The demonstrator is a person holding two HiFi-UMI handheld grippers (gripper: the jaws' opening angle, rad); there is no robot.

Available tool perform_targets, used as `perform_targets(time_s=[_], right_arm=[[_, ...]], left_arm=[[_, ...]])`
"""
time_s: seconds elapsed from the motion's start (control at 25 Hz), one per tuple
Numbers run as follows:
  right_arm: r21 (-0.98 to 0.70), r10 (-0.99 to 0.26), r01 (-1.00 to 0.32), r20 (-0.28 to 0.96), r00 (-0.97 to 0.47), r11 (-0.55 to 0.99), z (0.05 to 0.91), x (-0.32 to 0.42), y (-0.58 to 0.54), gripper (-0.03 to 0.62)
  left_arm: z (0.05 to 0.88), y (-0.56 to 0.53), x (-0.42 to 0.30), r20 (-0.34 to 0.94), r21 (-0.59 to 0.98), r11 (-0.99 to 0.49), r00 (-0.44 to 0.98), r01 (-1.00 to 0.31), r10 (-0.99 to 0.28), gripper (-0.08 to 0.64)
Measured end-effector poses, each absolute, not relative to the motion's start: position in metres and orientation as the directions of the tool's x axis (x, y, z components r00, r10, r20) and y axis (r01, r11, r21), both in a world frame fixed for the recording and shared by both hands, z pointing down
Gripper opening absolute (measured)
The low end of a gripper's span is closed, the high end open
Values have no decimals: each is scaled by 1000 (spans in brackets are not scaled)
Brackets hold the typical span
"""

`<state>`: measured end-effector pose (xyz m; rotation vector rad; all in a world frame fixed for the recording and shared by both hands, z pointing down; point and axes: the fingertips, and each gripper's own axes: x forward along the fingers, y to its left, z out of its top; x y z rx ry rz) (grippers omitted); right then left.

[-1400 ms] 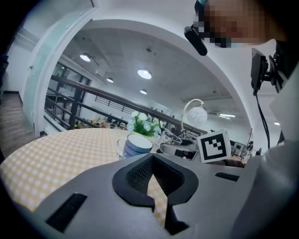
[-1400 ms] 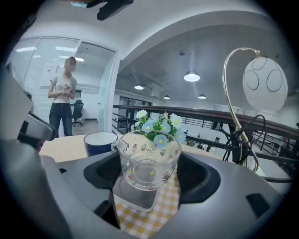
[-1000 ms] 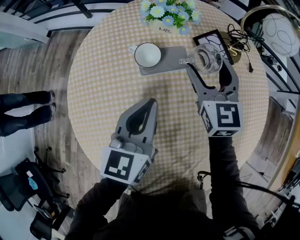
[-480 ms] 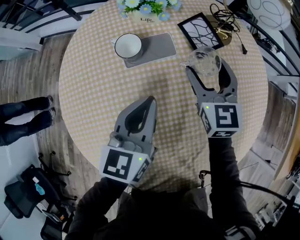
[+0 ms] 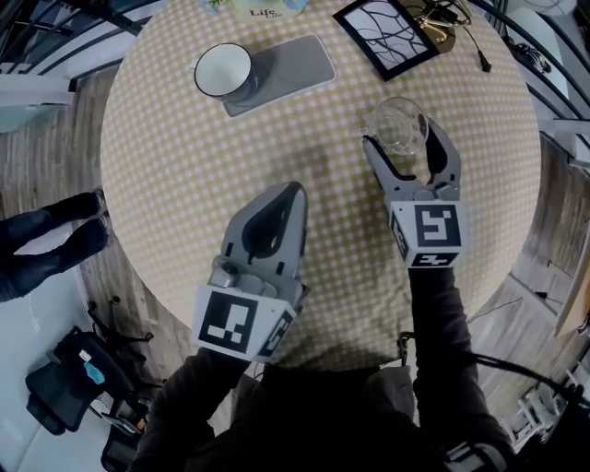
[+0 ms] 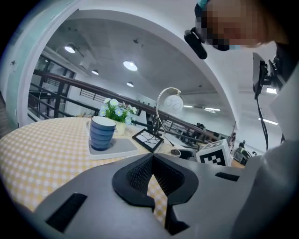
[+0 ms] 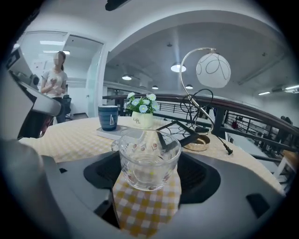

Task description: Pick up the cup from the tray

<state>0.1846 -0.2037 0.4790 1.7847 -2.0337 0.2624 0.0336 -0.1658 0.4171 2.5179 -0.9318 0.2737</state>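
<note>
A clear glass cup [image 5: 398, 129] with small printed flowers sits between the jaws of my right gripper [image 5: 402, 138], which is shut on it, to the right of the grey tray [image 5: 293, 63] and apart from it. In the right gripper view the glass cup [image 7: 149, 161] fills the gap, with checked cloth under it. On the tray's left end stands a blue-striped mug [image 5: 224, 71]. My left gripper [image 5: 291, 194] hangs shut and empty over the table's near side; from it the mug [image 6: 102, 133] and tray [image 6: 120, 147] lie ahead to the left.
The round table [image 5: 184, 184] has a yellow checked cloth. At its far edge are a flower pot [image 5: 263, 9], a black picture frame [image 5: 385, 32] and a lamp base with cables [image 5: 441, 18]. A person's legs [image 5: 46, 240] stand left of the table.
My right gripper has carried the glass cup away from the tray's right end, toward me. The left gripper has stayed as it was.
</note>
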Motion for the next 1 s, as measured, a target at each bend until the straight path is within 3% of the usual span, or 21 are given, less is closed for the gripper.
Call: perform_targets(time_s=[1.0], right_arm=[[124,-824,-971,558,-100,203,521,185,-172,353]], left_arm=[[395,-140,16,311,293,-643,706,-708,-636,5]])
